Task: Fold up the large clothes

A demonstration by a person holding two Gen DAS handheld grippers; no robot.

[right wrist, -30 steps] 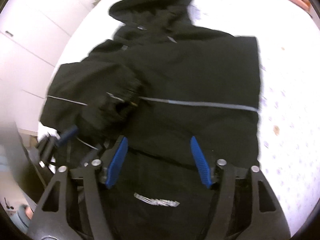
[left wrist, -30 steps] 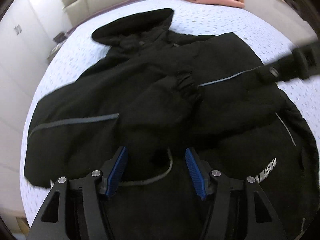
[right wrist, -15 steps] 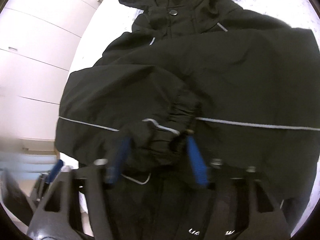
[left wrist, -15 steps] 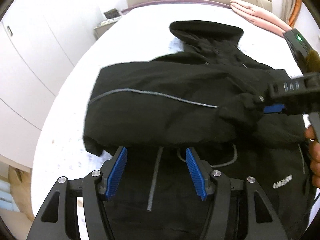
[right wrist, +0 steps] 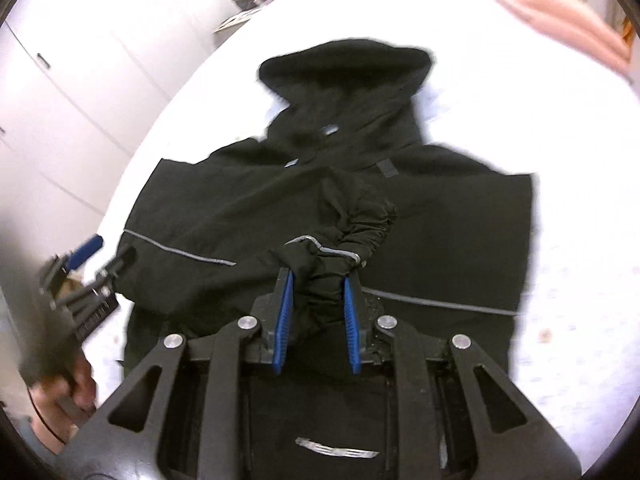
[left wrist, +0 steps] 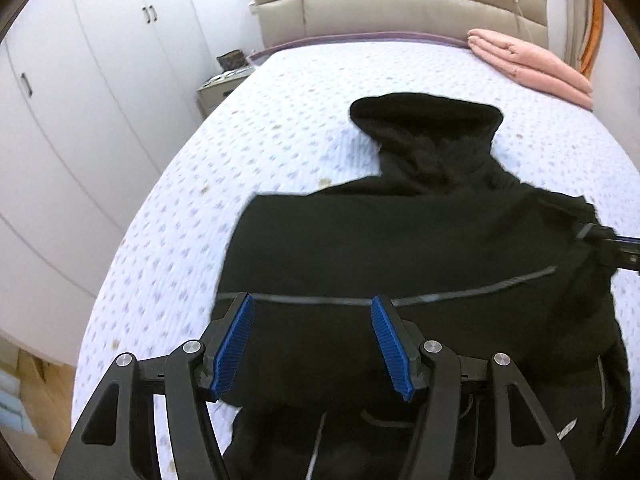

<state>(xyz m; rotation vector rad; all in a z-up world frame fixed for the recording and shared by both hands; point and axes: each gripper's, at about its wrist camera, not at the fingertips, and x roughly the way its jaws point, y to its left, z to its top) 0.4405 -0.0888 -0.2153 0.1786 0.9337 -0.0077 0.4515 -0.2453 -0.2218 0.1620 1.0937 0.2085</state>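
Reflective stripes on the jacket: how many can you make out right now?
2 in the right wrist view: one stripe across the left folded sleeve, one stripe across the right side of the black jacket. The bunched cuff between the right gripper fingers may hide more.

Both wrist views look from the foot of the bed (left wrist: 280, 92) toward the headboard (left wrist: 396, 4), low and near over the black jacket (left wrist: 420, 248), which both share.

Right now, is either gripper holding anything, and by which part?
The right gripper is shut on the black jacket, pinching the gathered cuff of a sleeve. The left gripper is open, holding nothing.
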